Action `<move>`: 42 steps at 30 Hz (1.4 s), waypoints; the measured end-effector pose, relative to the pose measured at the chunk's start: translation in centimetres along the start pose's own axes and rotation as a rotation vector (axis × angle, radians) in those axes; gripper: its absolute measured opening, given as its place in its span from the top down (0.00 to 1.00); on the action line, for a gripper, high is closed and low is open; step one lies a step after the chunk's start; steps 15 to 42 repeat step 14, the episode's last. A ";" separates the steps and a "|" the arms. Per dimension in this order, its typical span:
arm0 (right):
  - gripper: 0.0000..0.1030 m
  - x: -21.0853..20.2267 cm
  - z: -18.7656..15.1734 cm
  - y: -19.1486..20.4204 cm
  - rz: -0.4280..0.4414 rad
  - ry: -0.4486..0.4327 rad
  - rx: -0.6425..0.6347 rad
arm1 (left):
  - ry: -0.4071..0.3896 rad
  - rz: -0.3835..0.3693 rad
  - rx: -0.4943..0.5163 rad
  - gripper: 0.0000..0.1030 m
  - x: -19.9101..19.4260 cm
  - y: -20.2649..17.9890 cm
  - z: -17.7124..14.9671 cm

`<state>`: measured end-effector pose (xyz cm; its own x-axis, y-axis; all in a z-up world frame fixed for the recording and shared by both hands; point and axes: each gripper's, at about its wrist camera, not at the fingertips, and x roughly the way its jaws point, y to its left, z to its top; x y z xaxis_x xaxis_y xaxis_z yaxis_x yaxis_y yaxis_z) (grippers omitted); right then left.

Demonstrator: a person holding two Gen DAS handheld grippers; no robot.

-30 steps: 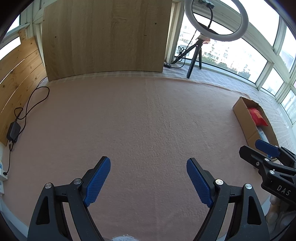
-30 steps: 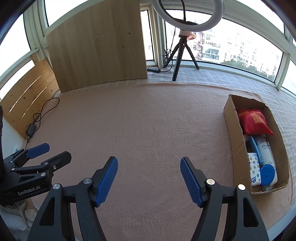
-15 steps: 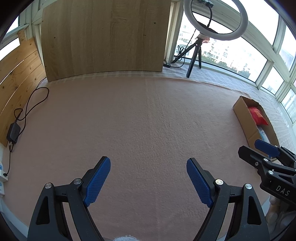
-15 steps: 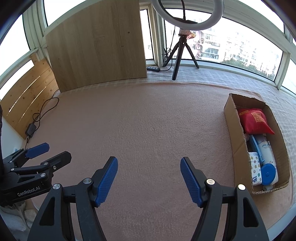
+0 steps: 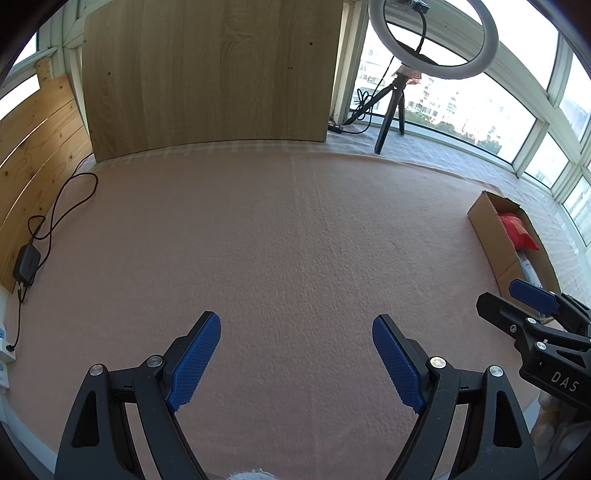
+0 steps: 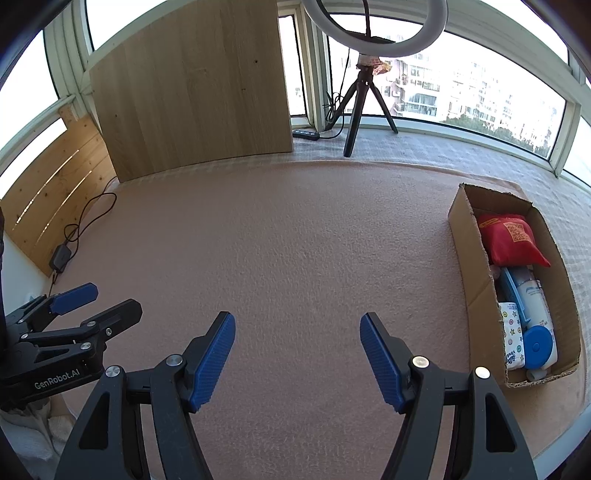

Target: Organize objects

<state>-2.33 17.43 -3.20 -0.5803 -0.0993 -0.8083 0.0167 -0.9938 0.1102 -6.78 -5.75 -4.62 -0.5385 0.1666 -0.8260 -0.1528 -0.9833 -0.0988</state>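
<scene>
Presently both the left gripper (image 5: 295,354) and right gripper (image 6: 297,354) are hovering released, grasping nothing, above the pink mat (image 6: 295,240); the cardboard box (image 6: 467,266) is sitting right, holding a red pouch (image 6: 511,240).

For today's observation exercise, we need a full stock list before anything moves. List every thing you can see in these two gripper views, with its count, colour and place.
Cardboard box: one, brown, open, right side of the pink cloth.
Pouch: one, red, far end of the box.
Bottle: one, white with a blue cap, lying in the box.
Patterned pack: one, white with coloured marks, near end of the box, beside the bottle.
Pink cloth: one, covers the surface.
Wooden board: one, light brown, upright at the back.
Ring light: one, white, on a black tripod by the window.
Adapter: one, black, with cable, far left.
Left gripper: black, blue pads, open, empty.
Right gripper: same, open, empty.
</scene>
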 end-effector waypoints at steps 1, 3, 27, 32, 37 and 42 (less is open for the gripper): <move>0.35 0.0 0.0 0.0 0.000 0.001 0.002 | 0.000 0.000 -0.001 0.16 0.1 0.1 0.0; 0.35 0.2 0.0 -0.1 0.000 0.003 0.003 | 0.003 0.001 -0.001 0.16 0.2 0.1 0.1; 0.35 1.1 0.2 -0.3 -0.006 0.021 -0.001 | 0.002 -0.008 0.017 0.16 1.2 0.1 0.0; 0.35 1.1 0.2 -0.3 -0.006 0.021 -0.001 | 0.002 -0.008 0.017 0.16 1.2 0.1 0.0; 0.35 1.1 0.2 -0.3 -0.006 0.021 -0.001 | 0.002 -0.008 0.017 0.16 1.2 0.1 0.0; 0.35 1.1 0.2 -0.3 -0.006 0.021 -0.001 | 0.002 -0.008 0.017 0.16 1.2 0.1 0.0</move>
